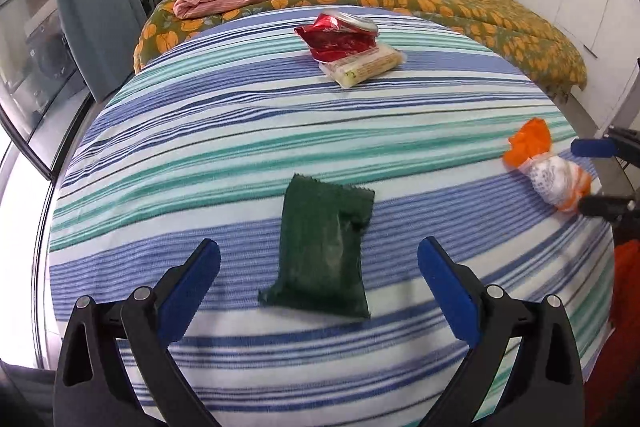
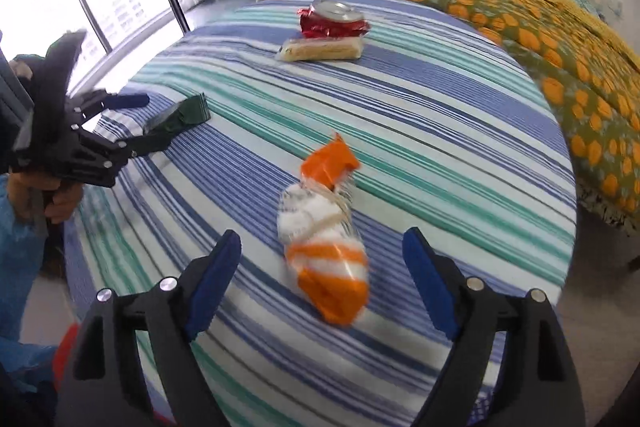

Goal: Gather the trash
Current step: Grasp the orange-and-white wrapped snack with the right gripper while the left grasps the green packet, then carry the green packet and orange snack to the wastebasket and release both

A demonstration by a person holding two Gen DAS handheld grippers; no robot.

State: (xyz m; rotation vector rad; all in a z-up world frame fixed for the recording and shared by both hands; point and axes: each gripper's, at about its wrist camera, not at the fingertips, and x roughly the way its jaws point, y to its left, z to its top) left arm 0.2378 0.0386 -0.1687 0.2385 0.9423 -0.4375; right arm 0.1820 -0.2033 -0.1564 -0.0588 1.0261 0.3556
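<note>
Lying flat at the left wrist view's lower centre, a crinkly dark green wrapper [image 1: 326, 253] sits between the left gripper's [image 1: 319, 255] spread fingers on the striped woven counter [image 1: 200, 131]. In the right view, the right gripper [image 2: 321, 247] stands open around a twisted orange-and-white packet [image 2: 326, 247]; a crushed red can [image 2: 334, 21] lies top centre.

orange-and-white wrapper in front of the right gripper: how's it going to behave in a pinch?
The orange-and-white wrapper looks like crumpled thin film, twisted at the middle, so it will probably crush and flex rather than hold shape. It is likely very light and may slide on the striped cloth if nudged. The right gripper stands open around it, not touching.
</note>
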